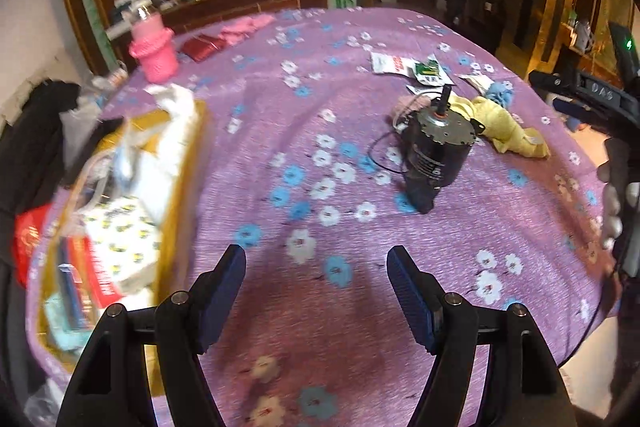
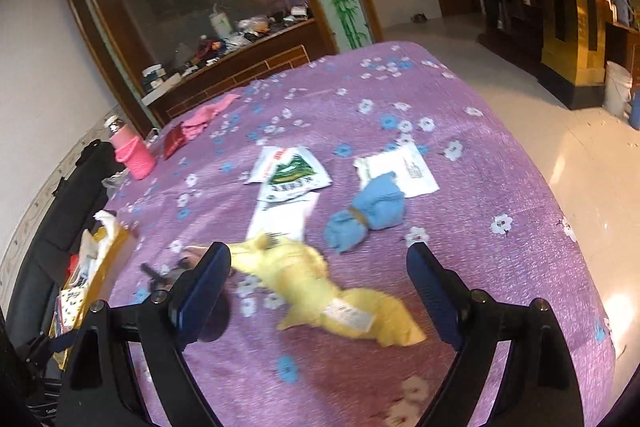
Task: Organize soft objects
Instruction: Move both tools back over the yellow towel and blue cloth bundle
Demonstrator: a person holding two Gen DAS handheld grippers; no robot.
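both grippers over a purple flowered bedspread (image 1: 256, 99), nothing held

left gripper (image 1: 316, 291): bottom centre of the left wrist view, jaws apart, only bare bedspread between the 2 blue pads, no contact with any object

right gripper (image 2: 320, 279): bottom centre of the right wrist view, jaws spread wide. crumpled yellow cloth with a white label (image 2: 320, 287) lies on the bedspread between the fingers in frame, but the pads don't press on it, so not gripped. cloth looks blurred

same yellow cloth shows in the left wrist view at right of centre (image 1: 504, 127), just behind a black cylindrical motor with a metal top and shaft (image 1: 436, 151); a thin black wire loops off the motor's left side

blue cloth bundle tied at the middle with a brown band (image 2: 366, 217): centre of the right wrist view, just above and right of the yellow cloth, its top edge overlapping a white flat bag (image 2: 400, 167). a white printed bag with green mountain graphic (image 2: 290, 173) lies left of that

pink folded cloth (image 2: 206, 115) at upper left of the right wrist view, near the far edge of the bed, next to a dark red flat packet (image 2: 174, 143). pink knitted bottle sleeve with a clear capped bottle in it (image 2: 134, 153) stands at the left edge

left wrist view, left side: open yellow cardboard box (image 1: 188, 163) full of mixed packets and white bags, heavily blurred

right edge of the left wrist view: the person's hand (image 1: 616, 199) on the other gripper's black handle
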